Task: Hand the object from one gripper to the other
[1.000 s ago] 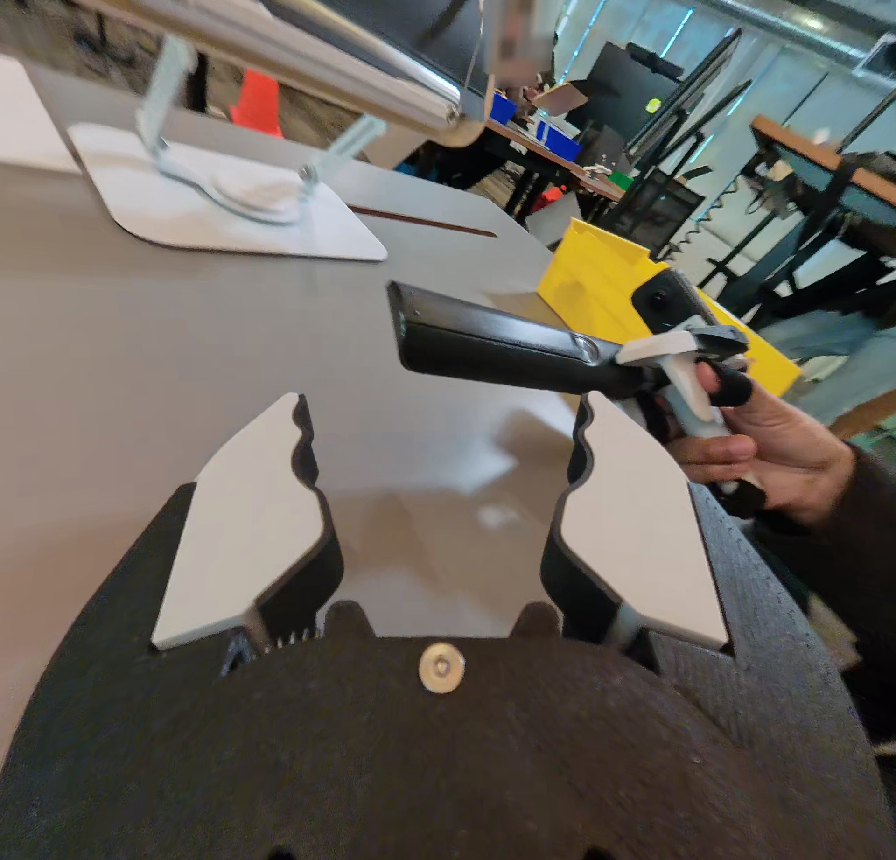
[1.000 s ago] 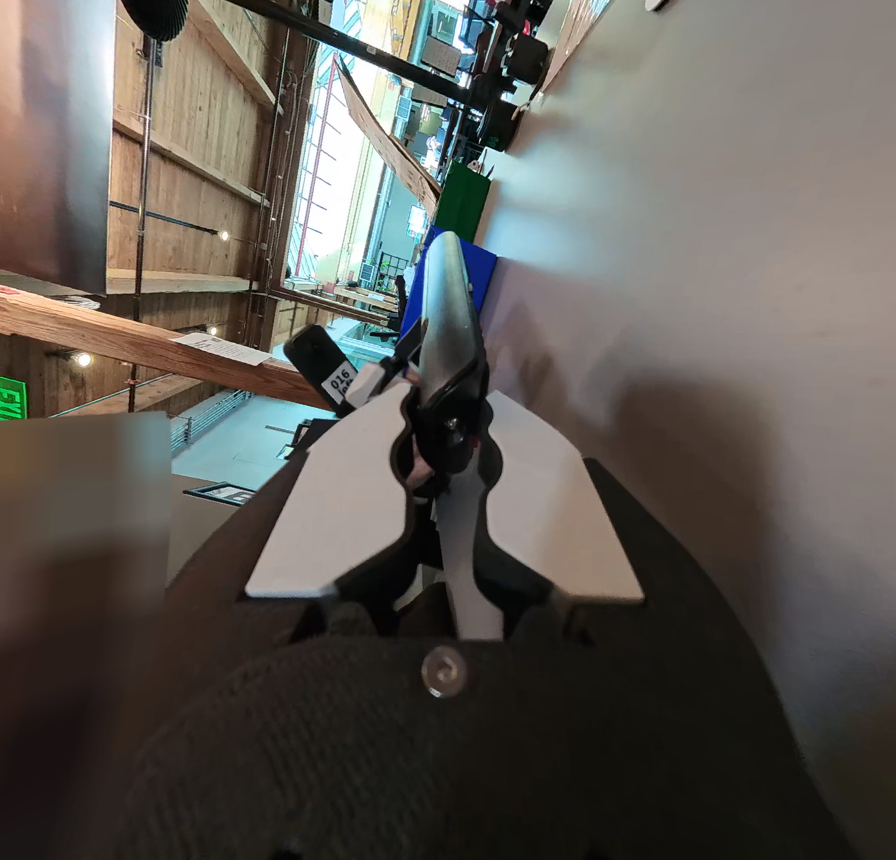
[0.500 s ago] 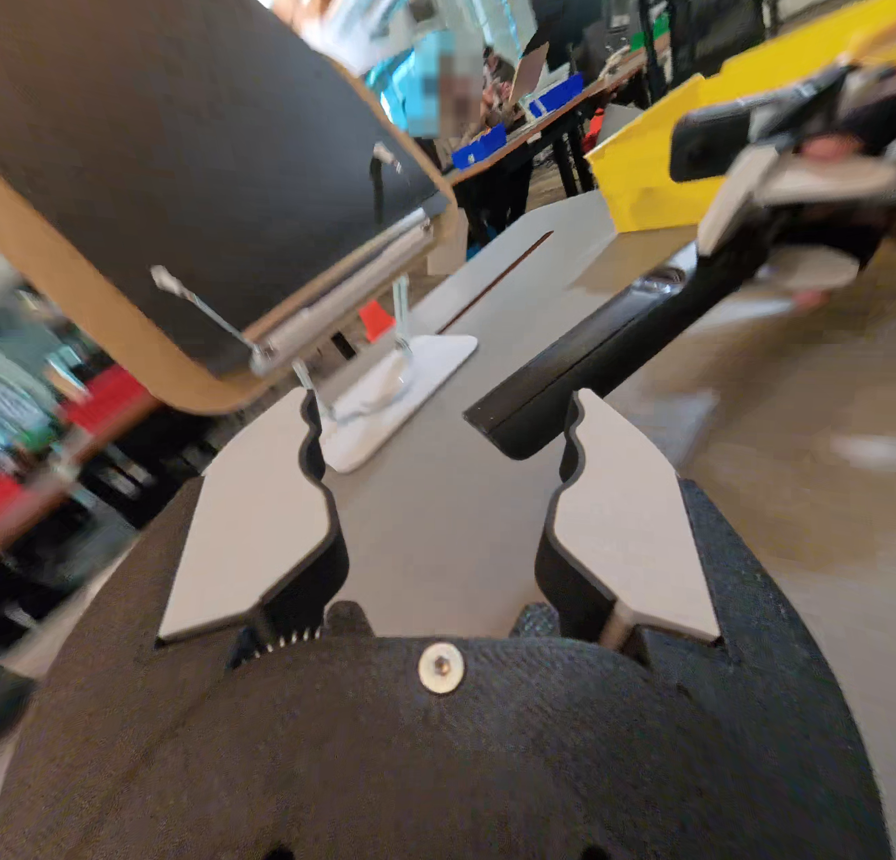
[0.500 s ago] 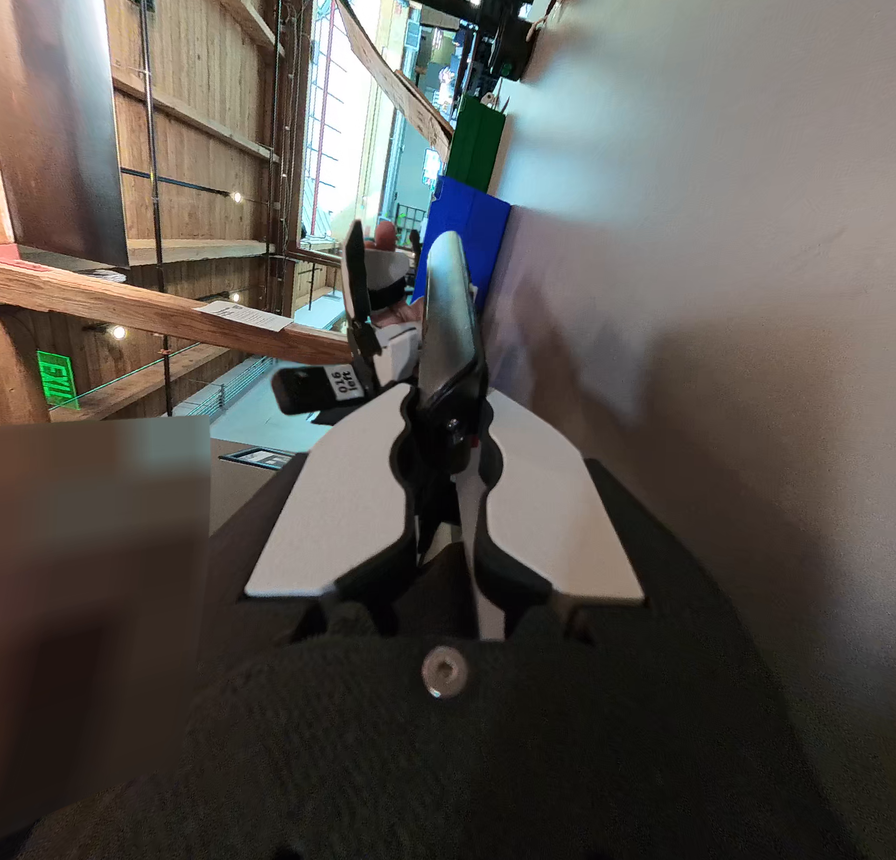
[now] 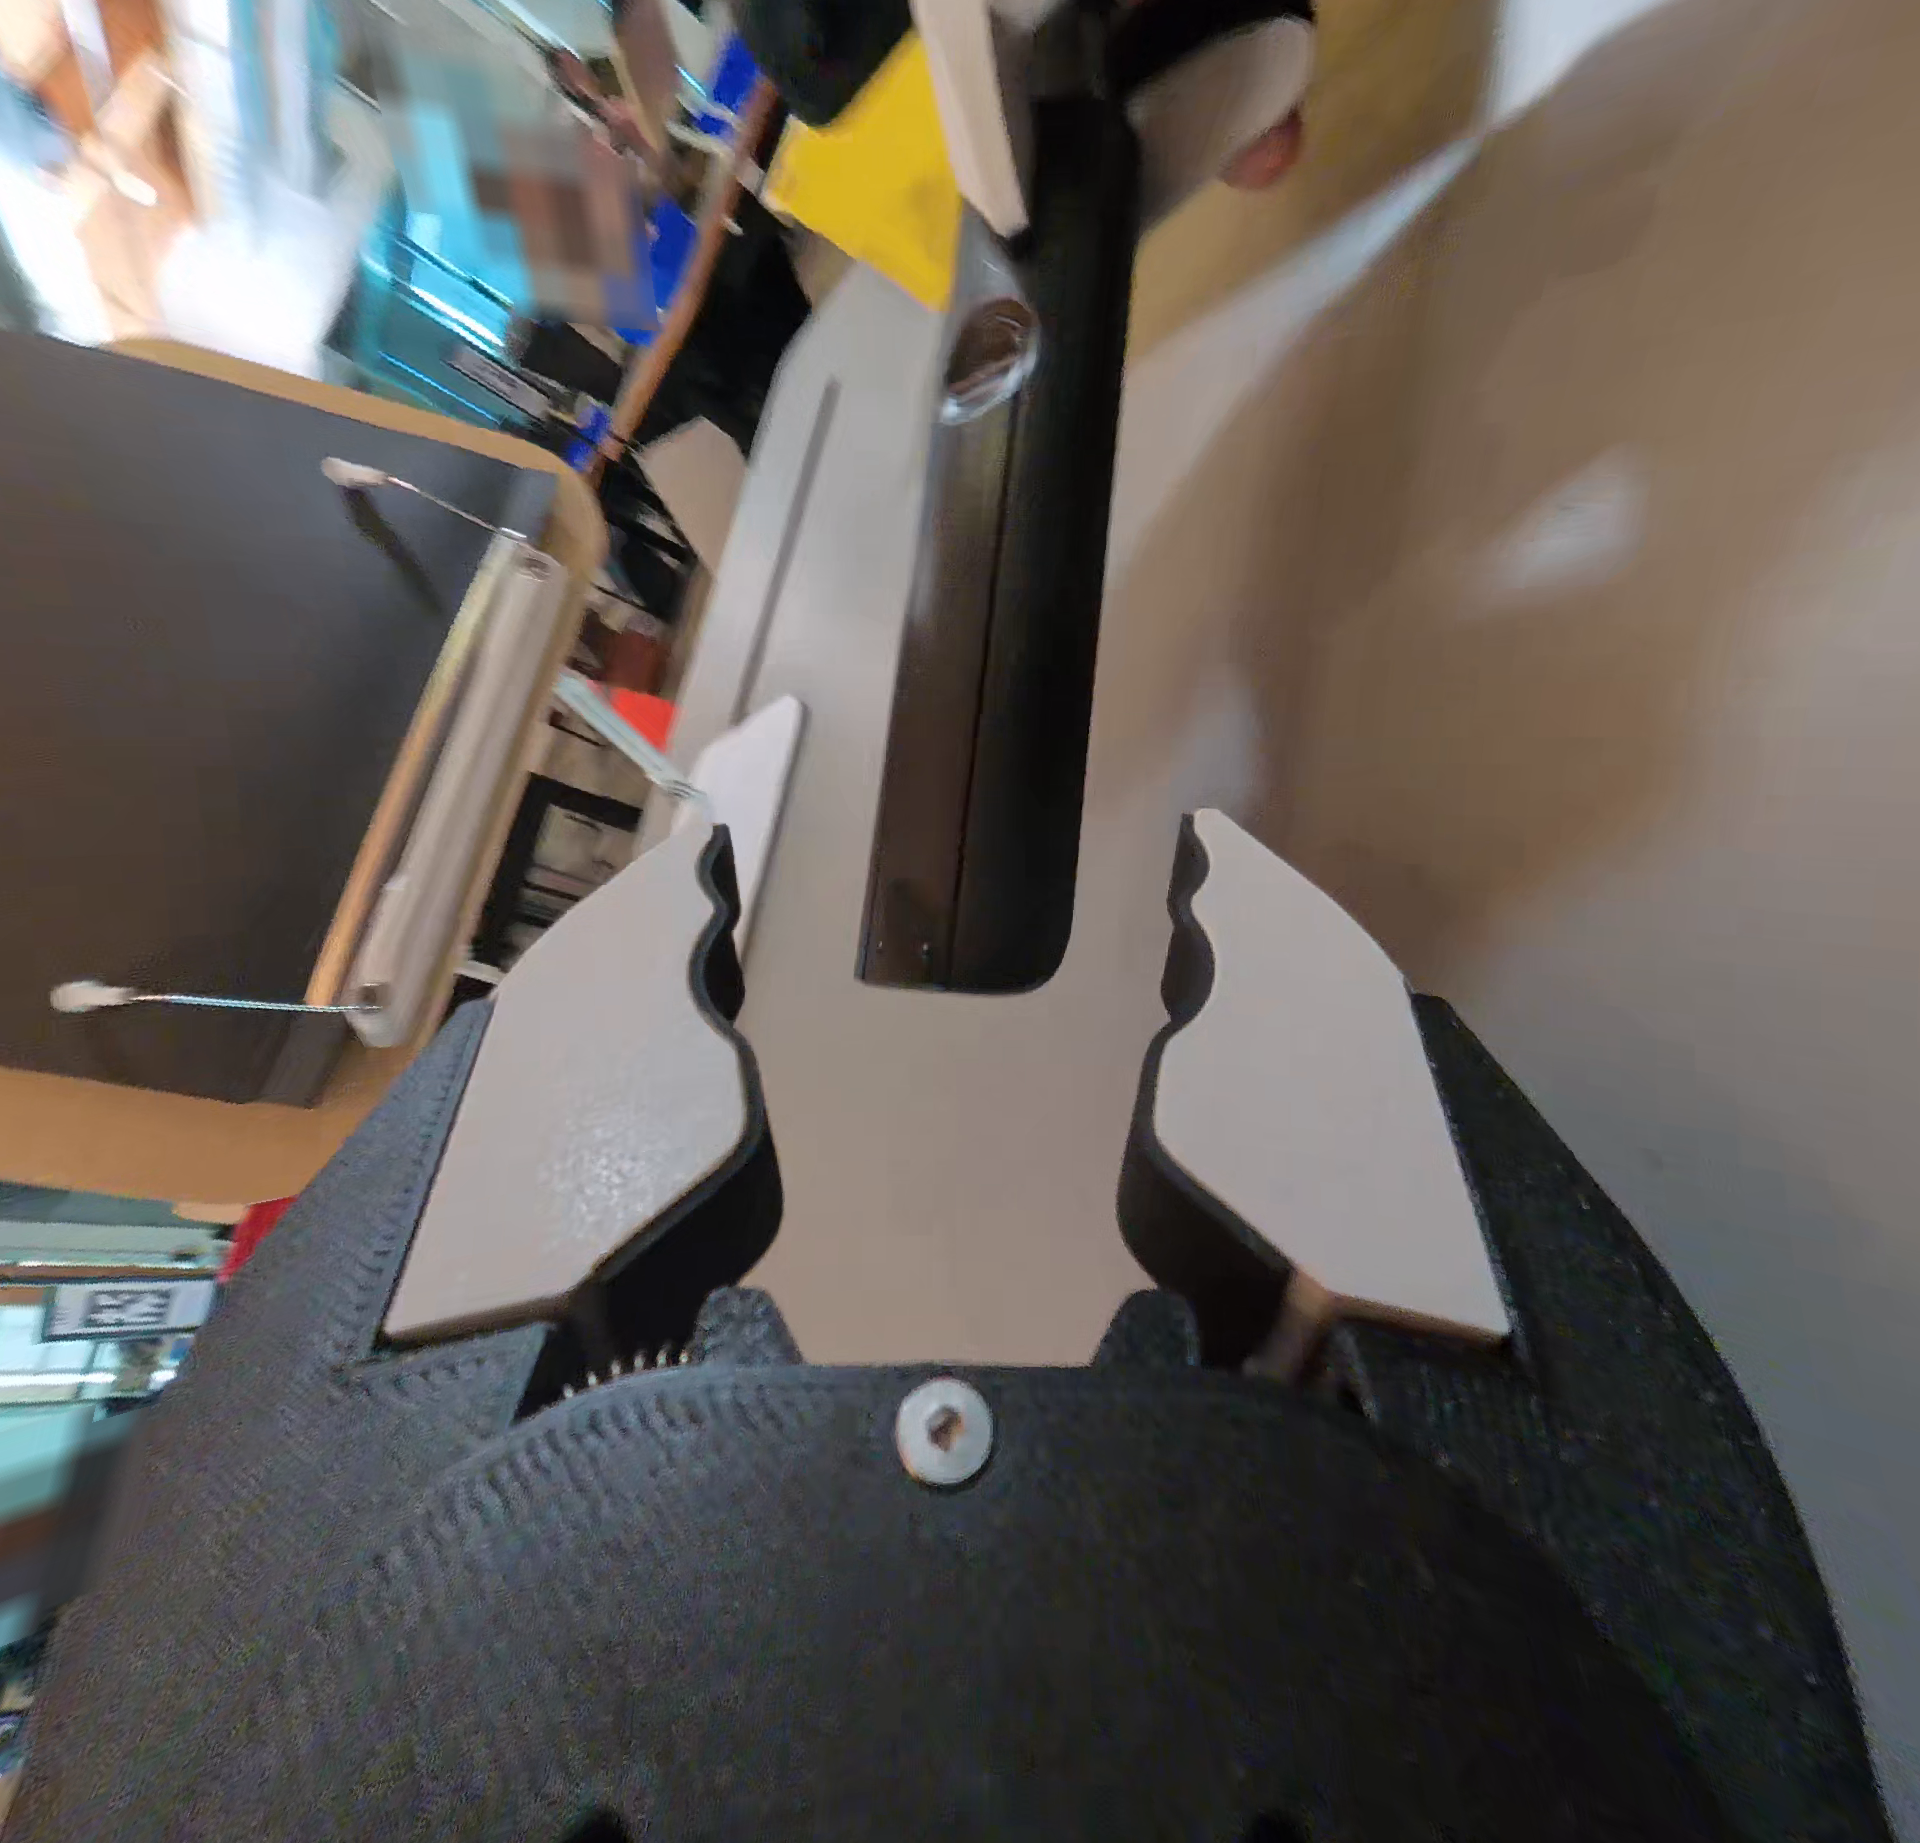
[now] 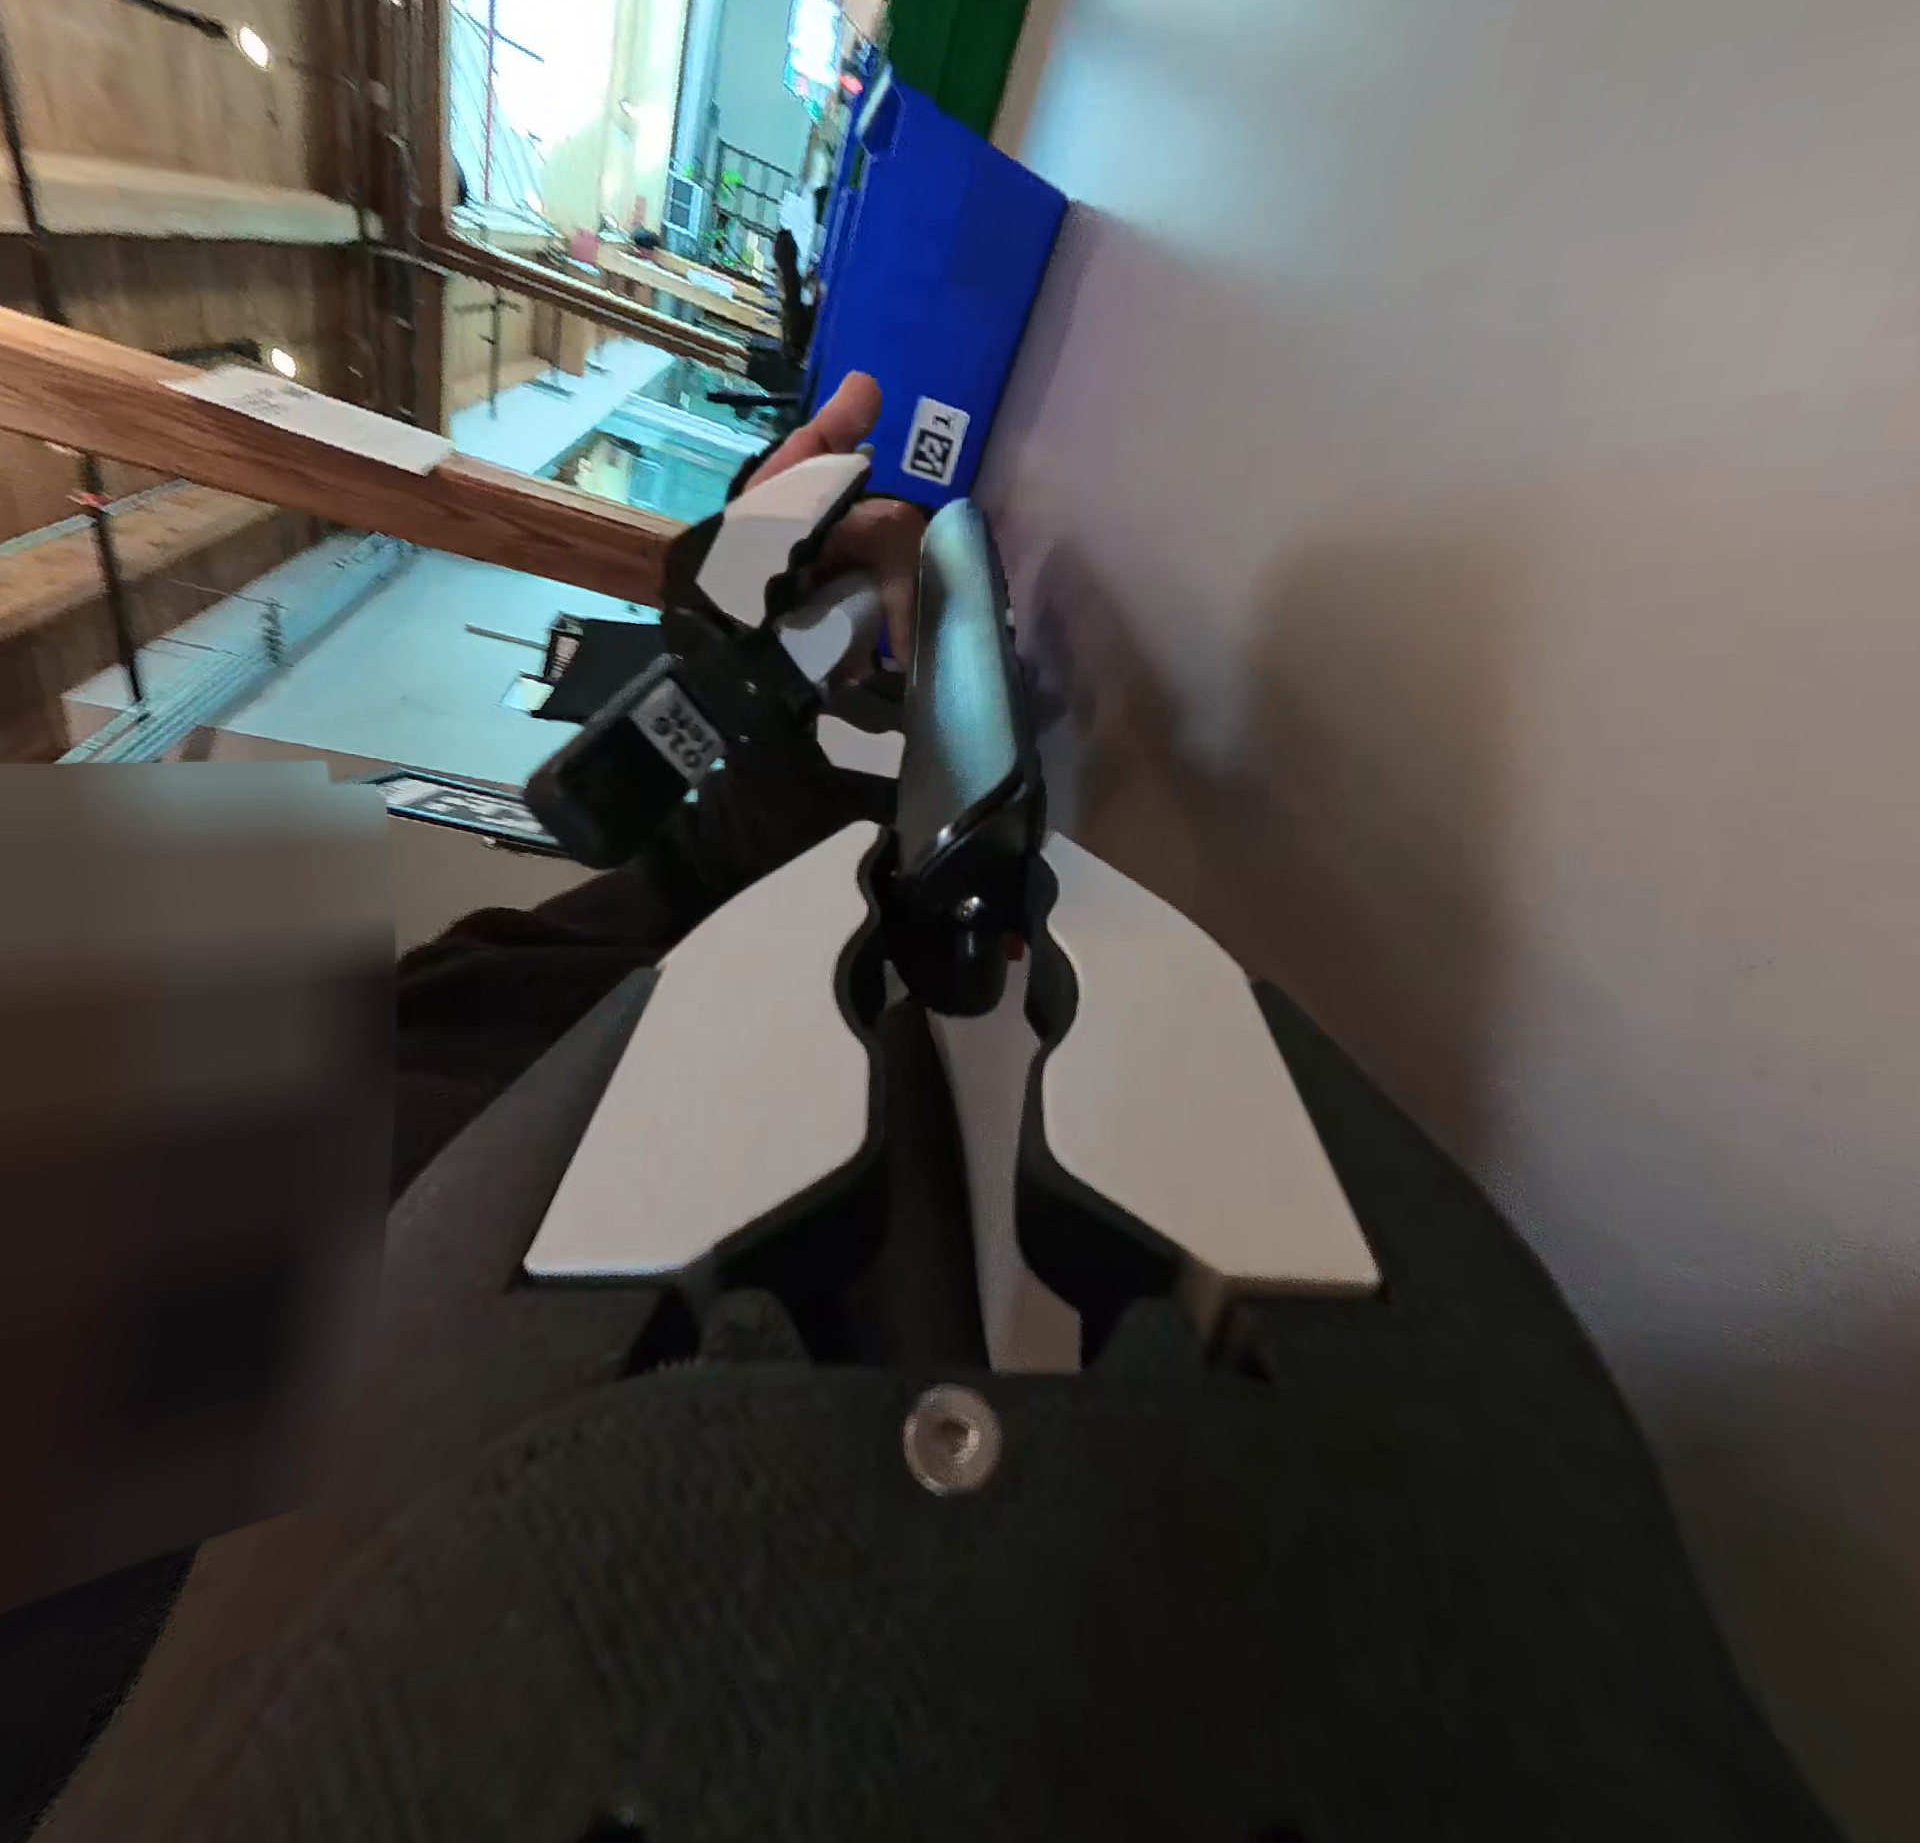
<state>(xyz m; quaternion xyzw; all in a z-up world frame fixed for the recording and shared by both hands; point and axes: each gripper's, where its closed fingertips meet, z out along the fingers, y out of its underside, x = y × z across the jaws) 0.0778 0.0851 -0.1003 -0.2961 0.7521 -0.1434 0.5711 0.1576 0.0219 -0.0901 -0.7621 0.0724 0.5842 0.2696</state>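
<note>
Between the left gripper [image 5: 956, 910] fingers [image 5: 582, 1097], which are standing spread wide, the free end of the long black object [image 5: 997, 650] is hanging in the gap, touching neither of the 2 pads as far as the left wrist view is showing. Its far end is sitting pinched in the right gripper [image 6: 961, 952], whose fingers [image 6: 748, 1045] are pressing against the object's black hinged end [image 6: 966, 920], with the silver face [image 6: 961, 671] pointing away toward the left gripper. Beyond the object, the grey bench [image 5: 1558, 650] is filling the right of the left wrist view; a black panel with a tan edge [image 5: 208, 733] is standing at the left, and a yellow bin [image 5: 873, 183] is lying at the far end. A blue bin [image 6: 935, 266] is resting on the bench in the right wrist view.

Task status, by judgement: the object is aligned for transfer. 2 steps are remaining: the left fingers closing on it, then the right fingers letting go.
</note>
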